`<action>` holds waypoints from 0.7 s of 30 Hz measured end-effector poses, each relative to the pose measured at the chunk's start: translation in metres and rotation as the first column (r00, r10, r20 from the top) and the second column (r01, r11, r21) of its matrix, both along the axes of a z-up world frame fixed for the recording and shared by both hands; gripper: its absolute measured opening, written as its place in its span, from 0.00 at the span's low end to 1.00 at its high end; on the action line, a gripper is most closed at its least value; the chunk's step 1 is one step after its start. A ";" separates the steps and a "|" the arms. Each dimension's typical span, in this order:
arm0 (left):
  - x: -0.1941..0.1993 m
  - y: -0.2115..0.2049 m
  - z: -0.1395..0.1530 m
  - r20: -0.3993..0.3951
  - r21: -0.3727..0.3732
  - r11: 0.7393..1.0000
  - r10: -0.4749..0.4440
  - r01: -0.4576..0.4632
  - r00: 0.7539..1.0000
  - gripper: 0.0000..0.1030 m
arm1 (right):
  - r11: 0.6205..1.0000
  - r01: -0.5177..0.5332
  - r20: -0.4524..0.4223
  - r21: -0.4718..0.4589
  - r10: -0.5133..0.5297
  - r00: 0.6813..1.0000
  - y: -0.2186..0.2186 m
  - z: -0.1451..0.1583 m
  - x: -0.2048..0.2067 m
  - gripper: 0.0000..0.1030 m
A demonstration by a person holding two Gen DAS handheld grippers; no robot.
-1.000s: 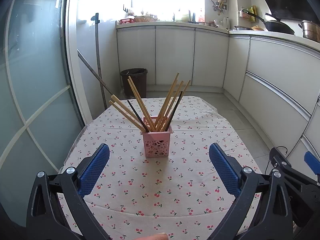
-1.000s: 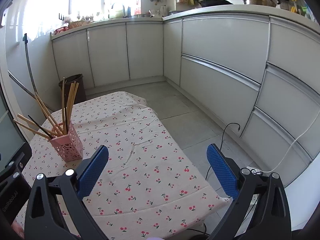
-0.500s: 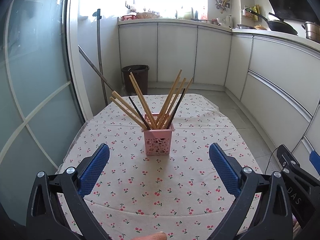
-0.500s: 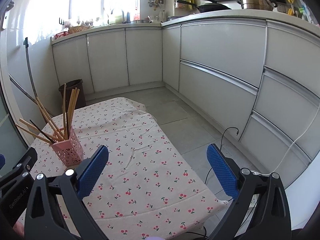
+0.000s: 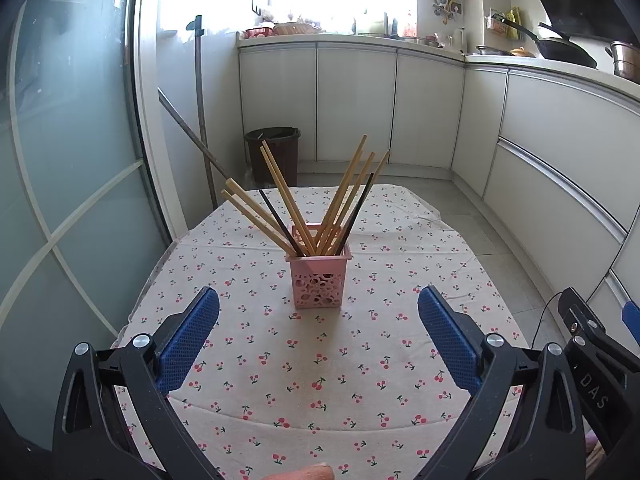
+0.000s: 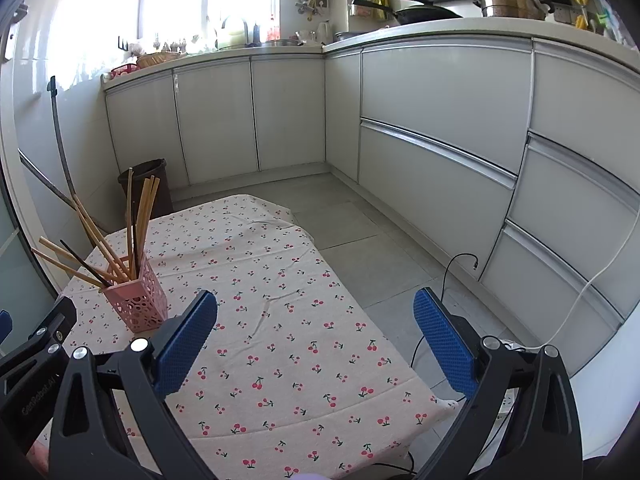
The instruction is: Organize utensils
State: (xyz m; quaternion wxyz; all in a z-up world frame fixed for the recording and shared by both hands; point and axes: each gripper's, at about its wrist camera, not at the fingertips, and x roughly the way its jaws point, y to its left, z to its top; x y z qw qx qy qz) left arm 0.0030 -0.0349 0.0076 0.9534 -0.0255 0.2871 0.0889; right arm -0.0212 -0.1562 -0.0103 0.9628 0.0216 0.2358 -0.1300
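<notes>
A pink perforated holder (image 5: 318,278) stands mid-table on the cherry-print tablecloth (image 5: 320,380). Several wooden chopsticks (image 5: 280,188) and two black ones fan out of it. My left gripper (image 5: 318,332) is open and empty, held back from the holder and centred on it. In the right wrist view the holder (image 6: 138,300) is at the far left. My right gripper (image 6: 316,332) is open and empty over the table's right side. Part of the right gripper (image 5: 592,344) shows at the edge of the left wrist view.
A glass sliding door (image 5: 60,180) runs along the table's left. Grey kitchen cabinets (image 6: 440,152) line the back and right. A dark bin (image 5: 273,152) and a leaning pole (image 5: 200,112) stand beyond the table. A cable (image 6: 452,280) lies on the floor to the right.
Both grippers have drawn back and risen a little, so the holder looks farther off and higher in view. Both jaws stay open. The holder and chopsticks have not moved.
</notes>
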 end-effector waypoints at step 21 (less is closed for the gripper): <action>0.002 0.001 -0.001 -0.008 0.006 1.000 0.009 -0.009 1.000 0.93 | 1.000 -0.002 -0.013 0.003 0.002 1.000 0.000 -0.003 0.002 0.93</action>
